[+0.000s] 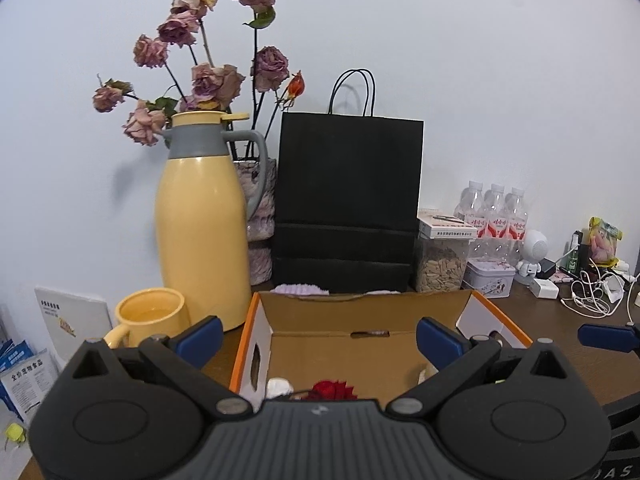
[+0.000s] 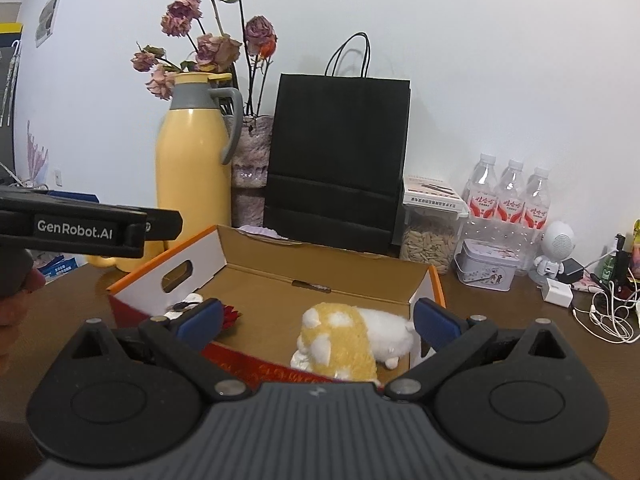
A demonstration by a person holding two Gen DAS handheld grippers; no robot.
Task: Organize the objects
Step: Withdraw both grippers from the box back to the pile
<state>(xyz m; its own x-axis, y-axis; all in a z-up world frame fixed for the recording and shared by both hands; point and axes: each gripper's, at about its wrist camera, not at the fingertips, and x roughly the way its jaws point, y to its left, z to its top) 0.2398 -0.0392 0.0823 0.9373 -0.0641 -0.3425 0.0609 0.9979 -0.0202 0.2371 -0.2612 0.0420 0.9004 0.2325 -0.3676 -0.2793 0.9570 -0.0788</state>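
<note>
right gripper (image 2: 316,322) spread, empty | plush (image 2: 348,340) lies in box (image 2: 208,254) near-right corner, just ahead between fingers, long axis left-right | left gripper (image 1: 320,334) spread, empty, over box's left; right nearer

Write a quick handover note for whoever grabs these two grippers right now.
Left gripper: open, empty, over the cardboard box.
Right gripper: open, empty, at the box's near edge.
In the box: plush toy, red flower, a small white item.
Done: those three are boxed.
Left: the pictures don't show which desk items go next; yellow mug and tin are nearest.
</note>
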